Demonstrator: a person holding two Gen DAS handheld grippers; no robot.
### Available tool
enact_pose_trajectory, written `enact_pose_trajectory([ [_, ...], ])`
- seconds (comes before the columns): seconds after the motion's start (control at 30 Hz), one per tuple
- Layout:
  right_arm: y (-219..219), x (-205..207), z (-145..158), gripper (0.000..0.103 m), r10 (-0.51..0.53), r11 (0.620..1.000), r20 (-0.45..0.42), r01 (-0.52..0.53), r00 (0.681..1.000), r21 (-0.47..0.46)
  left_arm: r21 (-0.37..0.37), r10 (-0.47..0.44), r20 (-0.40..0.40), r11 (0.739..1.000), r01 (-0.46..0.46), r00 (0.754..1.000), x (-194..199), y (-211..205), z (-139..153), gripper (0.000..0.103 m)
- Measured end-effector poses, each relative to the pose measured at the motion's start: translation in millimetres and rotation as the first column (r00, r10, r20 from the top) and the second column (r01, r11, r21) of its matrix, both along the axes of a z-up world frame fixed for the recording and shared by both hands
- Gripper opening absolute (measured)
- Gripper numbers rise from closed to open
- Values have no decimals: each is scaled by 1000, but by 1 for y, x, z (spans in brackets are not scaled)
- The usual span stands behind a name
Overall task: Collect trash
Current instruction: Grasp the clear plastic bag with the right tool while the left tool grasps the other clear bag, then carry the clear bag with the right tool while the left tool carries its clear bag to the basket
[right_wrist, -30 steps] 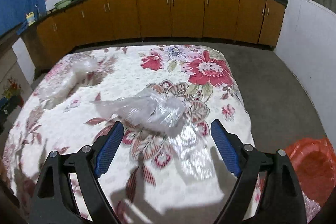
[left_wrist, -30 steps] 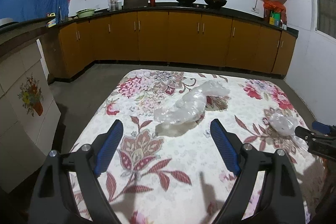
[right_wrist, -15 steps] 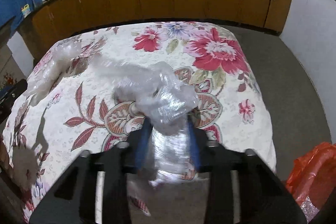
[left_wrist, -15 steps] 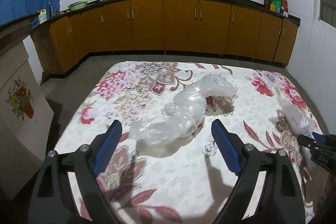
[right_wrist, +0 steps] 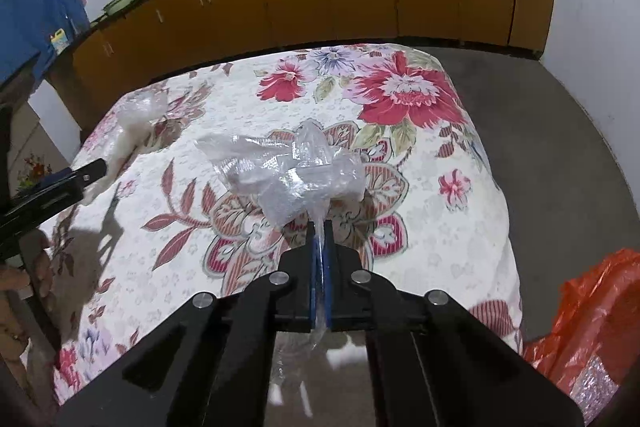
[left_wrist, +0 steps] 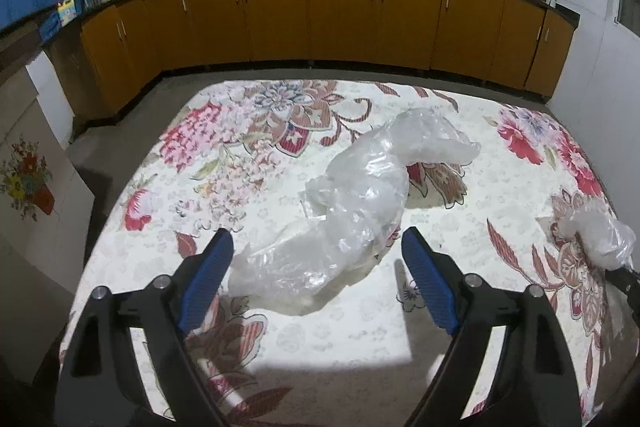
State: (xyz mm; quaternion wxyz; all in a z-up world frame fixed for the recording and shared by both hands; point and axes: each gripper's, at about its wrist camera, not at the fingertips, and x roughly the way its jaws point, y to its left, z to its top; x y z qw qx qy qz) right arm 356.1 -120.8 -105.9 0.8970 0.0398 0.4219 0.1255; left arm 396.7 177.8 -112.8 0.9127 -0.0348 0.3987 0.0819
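A long crumpled clear plastic bag [left_wrist: 352, 211] lies on the floral tablecloth [left_wrist: 240, 163]. My left gripper [left_wrist: 316, 255] is open, its blue pads either side of the bag's near end, just above the cloth. My right gripper [right_wrist: 320, 231] is shut on a smaller crumpled clear plastic bag [right_wrist: 292, 175] and holds it a little above the cloth. That smaller bag also shows in the left wrist view [left_wrist: 600, 235] at the right edge. The long bag shows in the right wrist view [right_wrist: 136, 123] at the far left.
An orange trash bag [right_wrist: 592, 327] stands on the floor beside the table's right edge. Orange kitchen cabinets [left_wrist: 340, 15] run along the far wall. The left gripper's tip [right_wrist: 80, 175] shows at the left of the right wrist view.
My right gripper closed on the smaller plastic bag and lifted it. My left gripper moved forward until its open pads straddle the long bag's near end.
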Motion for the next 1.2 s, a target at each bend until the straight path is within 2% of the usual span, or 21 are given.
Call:
enact_pose_trajectory([
  [0.03,-1,-3,1,3,2,1000,1,-2,1000,12,-11,-8,-10,1000,8,1000,1,0,-2,72],
  [0.17,-8,-17,4,3,0,998,5,0,1000,55,-59,-53,-45,997,50,998,3,1,-8,30],
  [0.27,-10,-26,6,3,2,998,5,-2,1000,68,-73,-79,-39,994,75,996,1,-1,-8,11],
  [0.3,-10,-29,7,3,4,998,7,-5,1000,69,-71,-86,-35,994,84,996,-1,-3,-7,8],
  [0.4,-12,-39,10,3,6,997,10,-7,1000,81,-60,-111,-15,992,110,994,-9,-7,-4,6],
  [0.7,-26,-71,31,3,-28,995,53,23,998,92,-21,-173,59,984,174,983,-53,-30,22,5],
  [0.93,-54,-112,54,3,-99,990,89,89,991,111,-16,-256,109,966,259,960,-104,-75,50,5],
  [1.2,-92,-159,71,3,-195,977,118,183,974,108,-42,-311,140,947,319,940,-148,-126,76,5],
])
